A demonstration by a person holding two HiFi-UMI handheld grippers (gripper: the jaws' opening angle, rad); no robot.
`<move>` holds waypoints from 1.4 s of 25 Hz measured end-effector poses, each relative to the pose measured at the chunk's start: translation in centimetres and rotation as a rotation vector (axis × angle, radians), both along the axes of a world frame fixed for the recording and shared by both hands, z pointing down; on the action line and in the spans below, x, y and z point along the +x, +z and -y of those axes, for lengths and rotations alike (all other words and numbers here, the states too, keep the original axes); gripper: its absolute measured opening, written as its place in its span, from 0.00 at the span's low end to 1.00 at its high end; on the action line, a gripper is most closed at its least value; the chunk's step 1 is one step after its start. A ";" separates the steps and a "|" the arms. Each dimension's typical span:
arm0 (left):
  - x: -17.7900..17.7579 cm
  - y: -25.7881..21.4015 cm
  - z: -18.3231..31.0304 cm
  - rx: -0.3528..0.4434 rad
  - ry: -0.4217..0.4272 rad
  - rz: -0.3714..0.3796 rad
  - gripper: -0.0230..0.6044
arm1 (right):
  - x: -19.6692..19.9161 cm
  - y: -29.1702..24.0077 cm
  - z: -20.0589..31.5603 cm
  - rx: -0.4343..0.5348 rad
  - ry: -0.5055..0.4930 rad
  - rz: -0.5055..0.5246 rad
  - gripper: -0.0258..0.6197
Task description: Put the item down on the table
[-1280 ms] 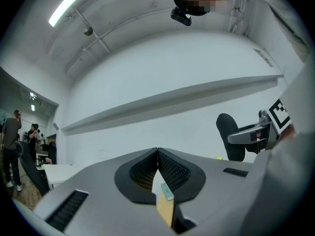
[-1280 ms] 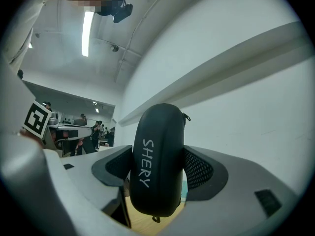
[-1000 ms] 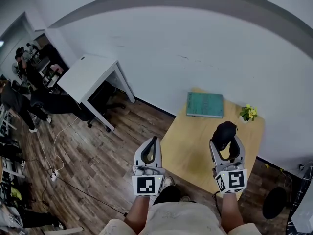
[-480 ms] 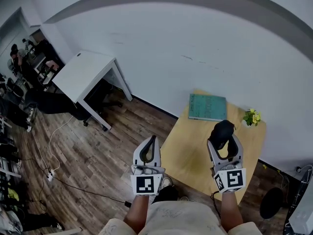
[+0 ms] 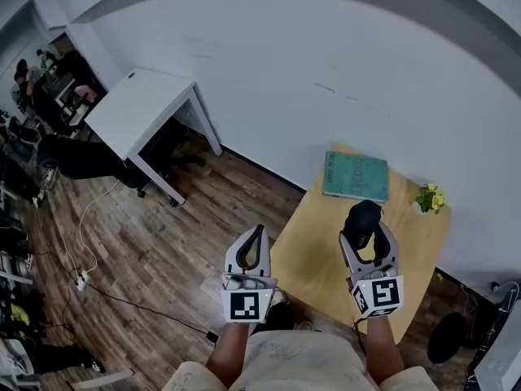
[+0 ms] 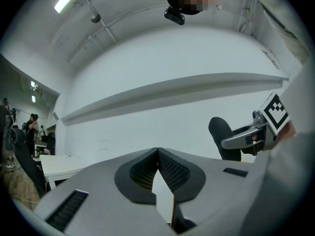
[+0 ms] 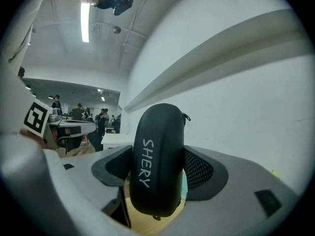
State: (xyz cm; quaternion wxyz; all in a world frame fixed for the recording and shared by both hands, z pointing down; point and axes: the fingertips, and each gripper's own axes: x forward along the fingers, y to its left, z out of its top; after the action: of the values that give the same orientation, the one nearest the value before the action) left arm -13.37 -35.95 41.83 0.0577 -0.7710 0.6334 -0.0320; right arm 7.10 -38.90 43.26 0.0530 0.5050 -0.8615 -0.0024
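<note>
**Head view:** right gripper (image 5: pixel 366 231) clamped on a black oval hard-shell zip case (image 5: pixel 362 216). The case is held over the light wooden table (image 5: pixel 317 261), near a teal book (image 5: pixel 356 176). Left gripper (image 5: pixel 257 235) hangs past the table's edge, above the floor.

**Left gripper view:** jaws pressed together, nothing between them.

**Right gripper view:** the case stands on end between the jaws.

**Risk:** if let go from this height or while upright, it would likely topple, bounce or slide off the edge.
</note>
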 end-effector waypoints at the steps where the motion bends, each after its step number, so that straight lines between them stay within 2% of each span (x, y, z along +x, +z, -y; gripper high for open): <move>1: -0.3 0.5 0.1 -0.006 0.000 -0.004 0.05 | -0.6 0.8 0.3 -0.018 -0.009 -0.010 0.56; 5: -1.1 2.9 0.5 -0.057 -0.003 -0.018 0.05 | -2.6 4.5 1.3 -0.111 -0.041 -0.052 0.56; 11: -2.1 5.7 0.5 -0.084 -0.006 -0.038 0.05 | -4.5 10.3 1.9 -0.256 -0.068 -0.133 0.56; 15: -2.7 7.7 0.2 -0.128 -0.003 -0.016 0.05 | -5.3 14.2 2.0 -0.370 -0.082 -0.193 0.56; 20: -3.1 9.6 -0.3 -0.124 -0.013 -0.036 0.05 | -5.9 18.8 1.9 -0.494 -0.099 -0.264 0.56; 23: -3.0 10.9 -0.6 -0.155 -0.006 -0.044 0.05 | -6.3 21.3 1.5 -0.572 -0.113 -0.310 0.56; 26: -3.0 11.7 -0.6 -0.154 0.003 -0.040 0.05 | -6.6 23.5 1.2 -0.650 -0.125 -0.350 0.56; 29: -3.1 12.6 -0.7 -0.179 -0.002 -0.068 0.05 | -6.8 25.3 0.9 -0.722 -0.136 -0.383 0.56; 35: -3.1 13.9 -1.2 -0.209 0.010 -0.084 0.05 | -7.3 27.2 0.9 -0.792 -0.144 -0.421 0.56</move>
State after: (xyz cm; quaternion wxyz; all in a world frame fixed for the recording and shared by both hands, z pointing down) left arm -16.44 -34.79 55.69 -0.0493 -0.7767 0.6246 -0.0652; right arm -0.17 -39.78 70.48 0.4159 0.3731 -0.7994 0.2209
